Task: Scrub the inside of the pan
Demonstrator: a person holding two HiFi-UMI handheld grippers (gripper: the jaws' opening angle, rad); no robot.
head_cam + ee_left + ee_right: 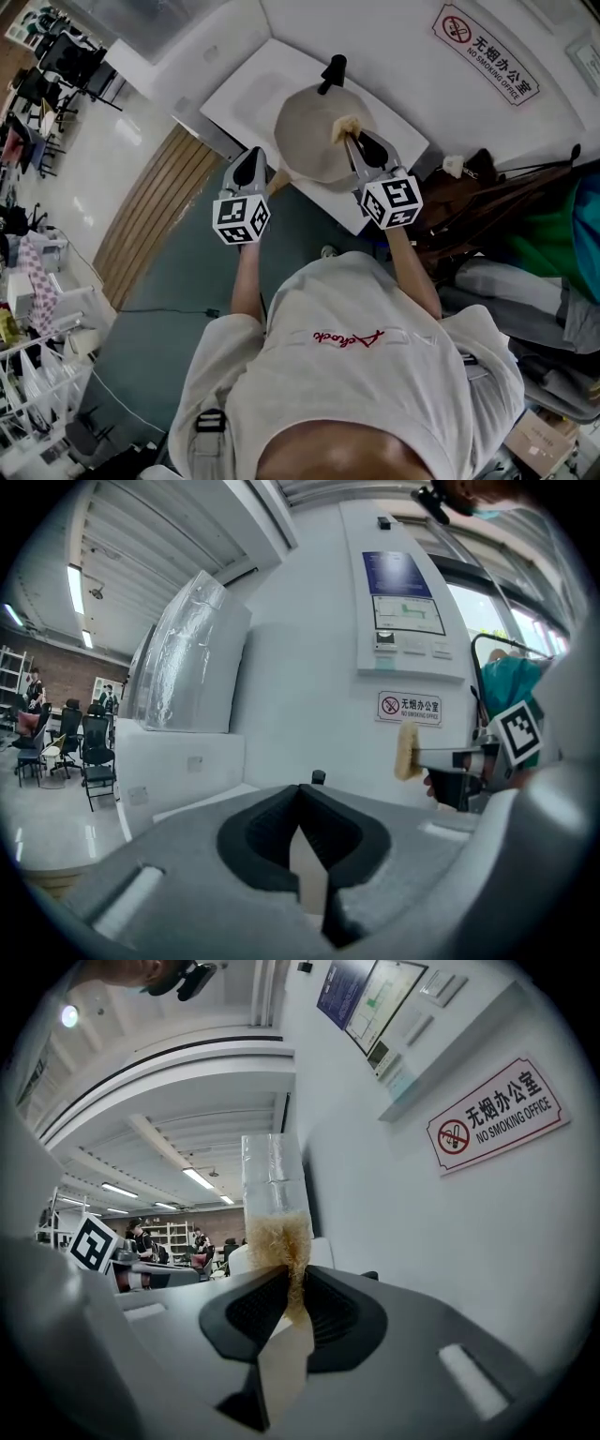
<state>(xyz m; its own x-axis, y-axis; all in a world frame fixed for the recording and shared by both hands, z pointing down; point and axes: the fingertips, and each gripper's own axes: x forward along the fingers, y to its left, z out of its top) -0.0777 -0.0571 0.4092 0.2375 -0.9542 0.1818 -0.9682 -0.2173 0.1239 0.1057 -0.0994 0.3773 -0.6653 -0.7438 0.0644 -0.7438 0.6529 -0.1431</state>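
White table (242, 94), pan (307, 136); right tool (356, 141) pinching sponge (344, 126); left tool (251, 159) pressed together.

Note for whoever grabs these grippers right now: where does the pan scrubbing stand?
Left claw: shut, beside the pan's near-left rim; a grip on it is unclear.
Right claw: shut on the sponge, over the pan's inside; contact unclear.
The pan sits on the white table, handle pointing away.
Done: sponge in claw. Left: scrub the inside; progress does not show.
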